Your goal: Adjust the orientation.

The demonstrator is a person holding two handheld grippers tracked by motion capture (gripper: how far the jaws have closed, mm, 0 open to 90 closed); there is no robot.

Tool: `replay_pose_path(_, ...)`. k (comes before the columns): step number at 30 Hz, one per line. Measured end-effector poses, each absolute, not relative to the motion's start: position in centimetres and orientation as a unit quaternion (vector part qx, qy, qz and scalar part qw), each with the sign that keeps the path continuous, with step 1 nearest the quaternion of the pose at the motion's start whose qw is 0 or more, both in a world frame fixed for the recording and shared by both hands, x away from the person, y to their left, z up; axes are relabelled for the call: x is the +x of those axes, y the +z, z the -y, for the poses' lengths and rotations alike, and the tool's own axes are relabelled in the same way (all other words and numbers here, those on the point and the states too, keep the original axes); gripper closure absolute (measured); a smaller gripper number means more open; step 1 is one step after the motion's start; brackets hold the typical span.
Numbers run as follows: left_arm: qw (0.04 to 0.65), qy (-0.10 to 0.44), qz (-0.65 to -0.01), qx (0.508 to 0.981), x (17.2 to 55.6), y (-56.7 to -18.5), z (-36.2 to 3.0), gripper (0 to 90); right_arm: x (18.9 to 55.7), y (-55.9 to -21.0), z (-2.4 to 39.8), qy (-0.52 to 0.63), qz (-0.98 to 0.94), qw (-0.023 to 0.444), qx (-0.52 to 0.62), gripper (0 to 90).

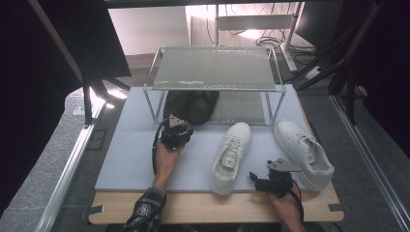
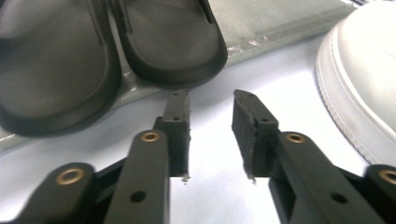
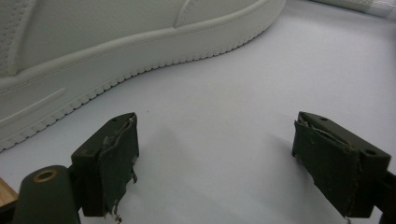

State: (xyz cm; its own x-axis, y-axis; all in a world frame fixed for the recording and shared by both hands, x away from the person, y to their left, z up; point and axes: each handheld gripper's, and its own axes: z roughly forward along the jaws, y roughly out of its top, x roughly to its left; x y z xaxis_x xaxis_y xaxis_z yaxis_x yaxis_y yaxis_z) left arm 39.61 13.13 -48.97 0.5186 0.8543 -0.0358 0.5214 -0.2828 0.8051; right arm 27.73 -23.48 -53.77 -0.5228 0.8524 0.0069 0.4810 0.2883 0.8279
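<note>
2 black slippers (image 1: 189,105), 2 white sneakers (image 1: 232,155).

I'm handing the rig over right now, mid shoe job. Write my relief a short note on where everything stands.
Left gripper: open, nothing between the jaws, just in front of the black slippers.
Right gripper: open, empty, beside a white sneaker.
Done: both slippers sit on the rack's lower shelf.
Left: both white sneakers, left one and right one, lie on the grey mat, probably next for the rack.

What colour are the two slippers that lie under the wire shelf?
The slippers are black, plain without pattern. The left gripper view shows them best.
</note>
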Motion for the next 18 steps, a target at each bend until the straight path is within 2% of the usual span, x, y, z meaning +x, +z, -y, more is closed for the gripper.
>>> replay_pose_path(15, 0.395, 0.213, -0.443, 0.776, 35.7, -48.5, -14.8, 33.4, 27.7, -53.8, 23.5, 0.410, -0.770, 0.227, 0.433, 15.1)
replay_pose_path(18, 0.396, 0.209, -0.443, 0.777, 34.9, -48.7, -15.0, 29.2, 27.7, -53.8, 23.5, 0.410, -0.770, 0.227, 0.433, 15.1)
